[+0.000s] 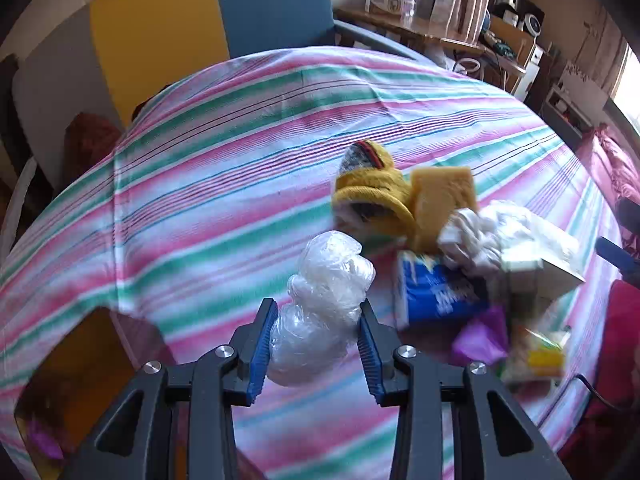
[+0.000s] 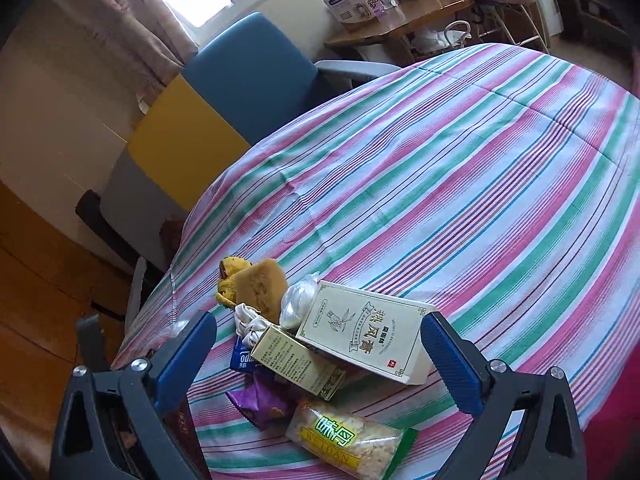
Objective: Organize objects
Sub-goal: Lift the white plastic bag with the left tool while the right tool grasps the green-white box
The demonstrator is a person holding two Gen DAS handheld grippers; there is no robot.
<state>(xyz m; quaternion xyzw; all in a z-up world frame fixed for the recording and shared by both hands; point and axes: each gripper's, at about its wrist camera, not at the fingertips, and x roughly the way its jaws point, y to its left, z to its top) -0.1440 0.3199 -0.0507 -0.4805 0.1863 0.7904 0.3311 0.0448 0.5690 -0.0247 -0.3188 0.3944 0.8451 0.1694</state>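
My left gripper [image 1: 316,320] is shut on a crumpled clear plastic bag [image 1: 324,300] and holds it over the striped cloth [image 1: 200,200]. Beside it lies a pile: a yellow knit item [image 1: 368,192], a tan sponge [image 1: 444,200], white crumpled cloth [image 1: 480,240], a blue packet [image 1: 432,292], a purple wrapper [image 1: 480,336] and a snack bag [image 1: 536,356]. My right gripper [image 2: 320,356] is open and empty above the same pile, its fingers either side of a cream box [image 2: 364,332] and a smaller box [image 2: 300,364]. The snack bag [image 2: 348,440], the purple wrapper [image 2: 260,400] and the sponge [image 2: 260,284] show below it.
The striped cloth [image 2: 460,180] covers a round table. A blue and yellow chair [image 1: 208,20] stands at the far edge, and it also shows in the right wrist view [image 2: 224,92]. A wooden shelf [image 1: 440,32] with boxes lines the wall. Red fabric [image 1: 620,320] lies at the right.
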